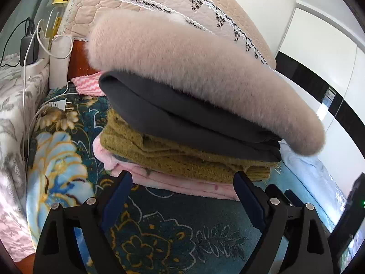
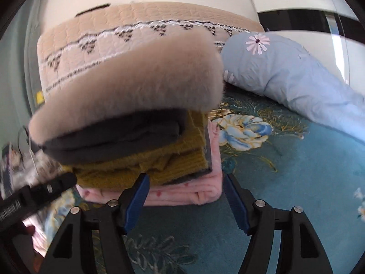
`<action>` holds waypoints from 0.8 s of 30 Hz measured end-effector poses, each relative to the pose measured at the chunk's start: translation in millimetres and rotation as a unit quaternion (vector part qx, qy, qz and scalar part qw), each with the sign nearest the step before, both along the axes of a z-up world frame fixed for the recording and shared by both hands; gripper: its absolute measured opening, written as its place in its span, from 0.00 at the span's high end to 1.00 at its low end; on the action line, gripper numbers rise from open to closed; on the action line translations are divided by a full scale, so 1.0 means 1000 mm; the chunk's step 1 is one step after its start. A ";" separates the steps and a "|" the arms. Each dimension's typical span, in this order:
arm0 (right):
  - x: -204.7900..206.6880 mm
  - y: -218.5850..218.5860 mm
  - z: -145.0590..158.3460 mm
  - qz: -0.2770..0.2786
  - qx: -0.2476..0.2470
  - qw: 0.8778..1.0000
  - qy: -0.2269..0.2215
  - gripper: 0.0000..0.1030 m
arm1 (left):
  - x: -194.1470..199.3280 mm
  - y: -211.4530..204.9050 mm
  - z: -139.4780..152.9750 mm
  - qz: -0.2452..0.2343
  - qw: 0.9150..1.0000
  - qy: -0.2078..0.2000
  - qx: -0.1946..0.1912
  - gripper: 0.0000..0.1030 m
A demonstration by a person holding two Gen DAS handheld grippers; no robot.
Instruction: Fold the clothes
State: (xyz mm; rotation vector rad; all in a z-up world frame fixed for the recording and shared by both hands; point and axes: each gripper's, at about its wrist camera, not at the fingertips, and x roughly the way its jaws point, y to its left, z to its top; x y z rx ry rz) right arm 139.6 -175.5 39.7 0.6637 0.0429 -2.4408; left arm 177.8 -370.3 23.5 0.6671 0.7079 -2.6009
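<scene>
While spread wide with nothing between the blue pads, left gripper [image 1: 182, 182] at lower centre of the left wrist view, just short of the folded stack. Likewise parted and empty, right gripper [image 2: 186, 186] low in its own view. Centre frame: pink fleece [image 1: 182, 183] lowest, mustard knit [image 1: 159, 146], dark grey garment [image 1: 159, 105], fluffy beige garment [image 1: 194, 68] topmost, all on teal floral blanket [image 1: 159, 233].

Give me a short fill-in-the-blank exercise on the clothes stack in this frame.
1. The top item of the stack is a fluffy beige garment, resting on a dark ____ one.
2. Under the mustard knit, the bottom layer is ____.
3. The left hand-held gripper holds ____.
4. The floral pillow is light ____.

Missing words: grey; pink; nothing; blue
</scene>
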 end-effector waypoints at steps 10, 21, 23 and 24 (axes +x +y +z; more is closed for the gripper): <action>0.015 0.001 0.000 0.010 0.004 0.999 0.032 0.21 | 0.001 0.018 0.004 0.036 0.997 -0.029 -0.054 0.12; 0.002 0.019 -0.001 -0.013 -0.029 0.999 0.001 0.13 | -0.002 0.037 0.005 0.065 0.990 -0.067 -0.104 0.12; 0.003 0.021 0.001 -0.005 -0.042 0.999 0.005 0.11 | 0.002 0.037 0.004 0.066 0.990 -0.067 -0.106 0.12; 0.004 0.022 0.002 -0.002 -0.048 0.999 0.007 0.11 | 0.003 0.037 0.004 0.066 0.990 -0.067 -0.107 0.12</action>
